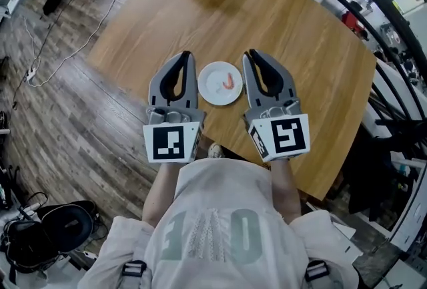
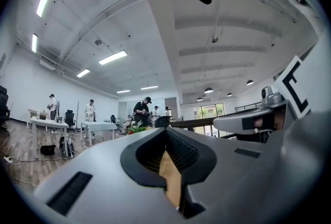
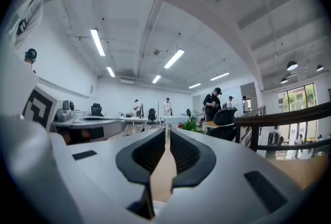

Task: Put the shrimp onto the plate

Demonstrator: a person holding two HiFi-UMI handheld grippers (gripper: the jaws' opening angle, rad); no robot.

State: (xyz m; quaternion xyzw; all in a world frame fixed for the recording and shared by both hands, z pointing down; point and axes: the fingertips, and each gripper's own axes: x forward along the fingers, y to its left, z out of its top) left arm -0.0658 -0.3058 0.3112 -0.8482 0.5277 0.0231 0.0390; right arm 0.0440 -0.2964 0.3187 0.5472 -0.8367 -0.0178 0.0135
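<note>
1. Left grey two-jaw gripper (image 1: 186, 55) and right grey two-jaw gripper (image 1: 249, 54) held side by side at frame centre, tips toward the upper edge, marker cubes nearest the body.
2. Both pairs of jaws closed tip to tip, nothing between them.
3. Round white plate (image 1: 208, 84) between the two grippers; curled pink shrimp (image 1: 229, 81) lying on its right half.
4. Light wooden table (image 1: 300, 47), smooth, fine grain; jaws lined with black ribbed rubber.
</note>
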